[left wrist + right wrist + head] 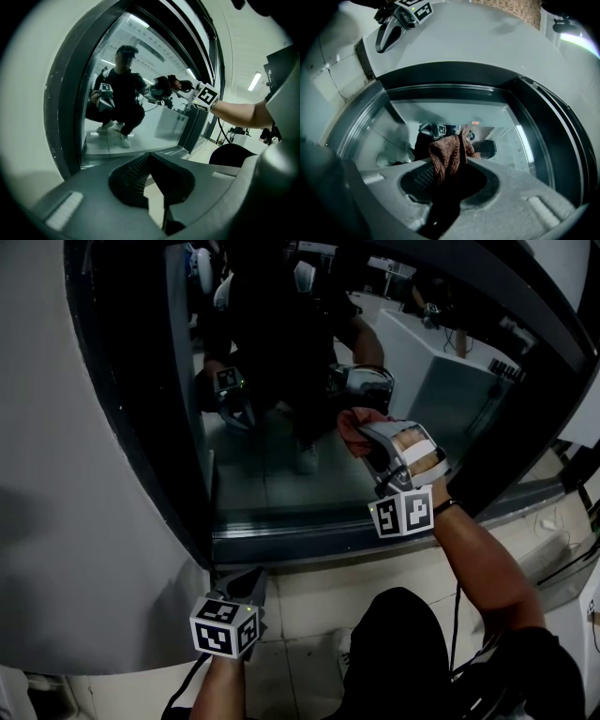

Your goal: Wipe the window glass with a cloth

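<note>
Above a tiled floor [309, 615], the cloth [447, 152], clamped in the right hand-held gripper [370, 439], is pressed to the window glass [272, 484] at 3 o'clock, the left hand-held gripper [248, 585] is held closed and empty at 7 o'clock, and wiping is judged under way, with the area already cleaned not determinable.

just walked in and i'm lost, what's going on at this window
A crouching person holds a tool in each hand in front of a dark-framed window glass. The right tool is shut on a reddish-brown knitted cloth and holds it up at the glass, apparently touching the pane. The left tool hangs low by the sill, jaws together and holding nothing.
</note>
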`<action>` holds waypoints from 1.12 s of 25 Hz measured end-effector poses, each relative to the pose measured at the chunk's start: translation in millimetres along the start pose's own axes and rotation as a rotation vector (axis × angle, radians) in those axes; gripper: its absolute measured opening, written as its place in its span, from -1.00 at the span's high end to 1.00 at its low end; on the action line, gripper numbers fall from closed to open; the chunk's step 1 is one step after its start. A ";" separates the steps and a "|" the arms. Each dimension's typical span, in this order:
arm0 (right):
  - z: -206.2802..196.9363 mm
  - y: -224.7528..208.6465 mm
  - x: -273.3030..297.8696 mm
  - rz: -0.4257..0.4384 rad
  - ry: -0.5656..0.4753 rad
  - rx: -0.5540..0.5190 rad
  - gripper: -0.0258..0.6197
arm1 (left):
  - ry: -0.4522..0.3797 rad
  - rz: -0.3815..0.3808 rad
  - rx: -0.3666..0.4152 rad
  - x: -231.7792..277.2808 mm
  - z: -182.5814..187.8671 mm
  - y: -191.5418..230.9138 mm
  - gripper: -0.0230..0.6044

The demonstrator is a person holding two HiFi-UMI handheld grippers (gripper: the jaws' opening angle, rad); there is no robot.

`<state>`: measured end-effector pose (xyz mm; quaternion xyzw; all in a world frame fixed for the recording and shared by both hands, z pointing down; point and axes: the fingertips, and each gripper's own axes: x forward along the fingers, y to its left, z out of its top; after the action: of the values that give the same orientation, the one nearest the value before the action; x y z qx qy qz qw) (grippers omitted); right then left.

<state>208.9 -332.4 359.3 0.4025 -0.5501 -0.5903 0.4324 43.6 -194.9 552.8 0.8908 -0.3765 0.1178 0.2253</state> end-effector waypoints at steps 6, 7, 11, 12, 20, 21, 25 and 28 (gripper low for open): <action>1.5 17.1 -1.5 0.023 -0.014 -0.014 0.70 | 0.000 -0.003 -0.001 2.3 -1.3 -0.6 0.87; 1.8 19.4 -1.4 0.026 -0.016 -0.015 0.70 | -0.001 -0.003 -0.001 2.7 -1.4 -0.4 0.87; 3.2 29.2 -0.6 0.048 -0.021 -0.020 0.70 | 0.002 -0.004 -0.002 3.6 -2.0 0.1 0.87; 3.4 31.6 -0.9 0.054 -0.022 -0.020 0.69 | 0.002 -0.005 -0.002 3.5 -2.0 -0.2 0.87; 6.1 47.4 -1.1 0.084 -0.031 -0.006 0.70 | 0.014 -0.005 -0.003 3.0 -6.7 0.7 0.87; 6.4 49.1 -0.6 0.087 -0.032 -0.003 0.69 | 0.014 -0.005 -0.003 3.3 -6.9 1.0 0.87; 8.0 57.0 1.8 0.115 -0.036 0.028 0.69 | 0.022 -0.010 -0.003 5.5 -8.5 2.2 0.87; 9.4 63.0 2.1 0.138 -0.029 0.060 0.69 | 0.021 -0.013 -0.003 5.4 -7.9 0.7 0.87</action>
<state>203.6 -332.8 422.8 0.3679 -0.6002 -0.5480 0.4517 46.5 -194.8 561.9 0.8916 -0.3686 0.1249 0.2314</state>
